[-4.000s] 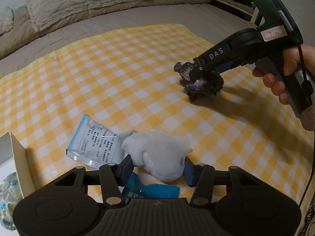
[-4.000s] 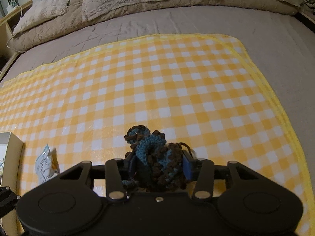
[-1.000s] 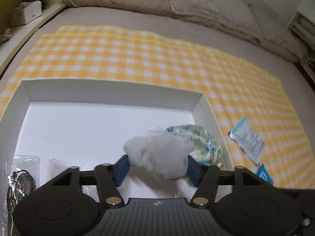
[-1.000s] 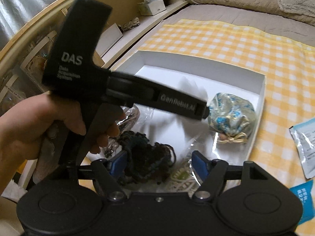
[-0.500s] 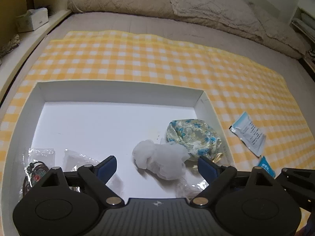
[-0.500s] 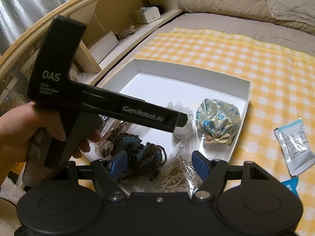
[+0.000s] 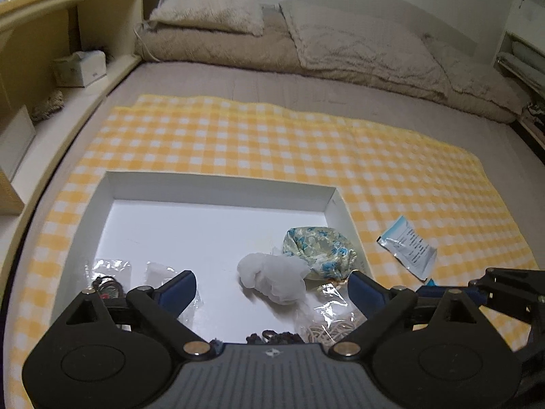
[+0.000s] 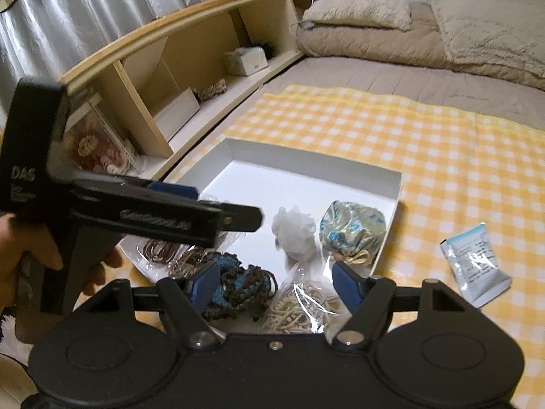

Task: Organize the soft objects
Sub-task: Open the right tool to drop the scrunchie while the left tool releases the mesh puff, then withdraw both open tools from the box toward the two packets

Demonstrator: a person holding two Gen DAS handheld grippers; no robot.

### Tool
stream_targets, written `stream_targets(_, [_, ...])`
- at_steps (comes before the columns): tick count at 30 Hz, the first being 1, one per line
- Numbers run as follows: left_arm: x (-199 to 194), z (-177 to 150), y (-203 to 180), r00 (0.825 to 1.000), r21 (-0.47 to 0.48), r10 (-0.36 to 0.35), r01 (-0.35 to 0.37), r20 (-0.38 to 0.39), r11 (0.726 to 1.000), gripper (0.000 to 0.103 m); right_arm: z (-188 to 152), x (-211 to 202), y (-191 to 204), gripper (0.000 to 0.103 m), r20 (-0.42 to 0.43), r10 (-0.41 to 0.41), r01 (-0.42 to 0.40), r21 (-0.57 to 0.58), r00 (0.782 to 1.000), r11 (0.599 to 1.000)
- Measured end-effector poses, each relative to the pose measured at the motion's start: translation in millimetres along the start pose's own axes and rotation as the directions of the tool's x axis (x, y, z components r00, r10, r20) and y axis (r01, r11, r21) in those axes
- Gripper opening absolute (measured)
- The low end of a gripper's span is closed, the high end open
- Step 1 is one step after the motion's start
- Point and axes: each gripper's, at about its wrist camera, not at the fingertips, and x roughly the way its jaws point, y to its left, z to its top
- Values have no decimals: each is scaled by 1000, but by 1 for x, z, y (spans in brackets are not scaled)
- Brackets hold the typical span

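The white box (image 7: 218, 184) (image 8: 306, 156) lies on the yellow checked cloth (image 7: 272, 143). Inside it rest a white fluffy puff (image 7: 272, 277) (image 8: 294, 235), a blue-floral pouch (image 7: 320, 252) (image 8: 352, 231) and a brown-and-blue crocheted piece (image 8: 238, 286). My left gripper (image 7: 272, 289) hangs open above the puff, touching nothing. My right gripper (image 8: 276, 283) is open too, over the crocheted piece and a clear bag of cream hair ties (image 8: 299, 306). In the right wrist view, a hand (image 8: 20, 248) holds the left gripper's body (image 8: 153, 218) across the box's left side.
A pale blue packet (image 7: 408, 247) (image 8: 473, 266) lies on the cloth right of the box. Clear bags of brown ties (image 8: 160, 248) sit at the box's near left. A wooden shelf unit (image 8: 153, 78) runs along the bed's left; pillows (image 7: 357, 44) lie at the far end.
The left gripper let go of the white puff, which now lies in the box beside the pouch. Both grippers have since drawn back and up from the box, staying open.
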Motion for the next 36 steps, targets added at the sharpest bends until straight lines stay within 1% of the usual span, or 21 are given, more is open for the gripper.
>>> stream_targets(10, [-40,-13,2,997,-10,12,-12,75,1000,102,0,-27,0,77,69,-25,25,-4,997,1000])
stream_targets(15, [-54,-21,4,995,-3,27,-27,101,1000,103,0,-37,-2,80,99,-53,54,-14,994,998])
stream_targets(18, [-62,-26,5,992,1,40,-40,117,999,103,0,-42,-4,84,117,-73,76,-21,990,997])
stream_targets(23, [-74,-34,10,989,-15,41,-39,139,999,103,-2,-51,-9,100,153,-115,121,-32,982,992])
stream_targets(25, [-78,-37,9,989,-2,44,-44,143,999,103,-2,-54,-10,103,168,-129,137,-40,977,990])
stream_targets(28, [-83,-41,5,986,15,51,-54,158,998,103,-3,-59,-12,103,189,-150,160,-39,970,986])
stream_targets(32, [-89,-44,0,984,5,29,-30,178,1000,103,-5,-64,-15,103,195,-164,179,-57,967,982])
stream_targets(36, [-93,-45,-10,977,11,26,-29,209,1000,103,-5,-71,-22,103,214,-186,203,-58,959,978])
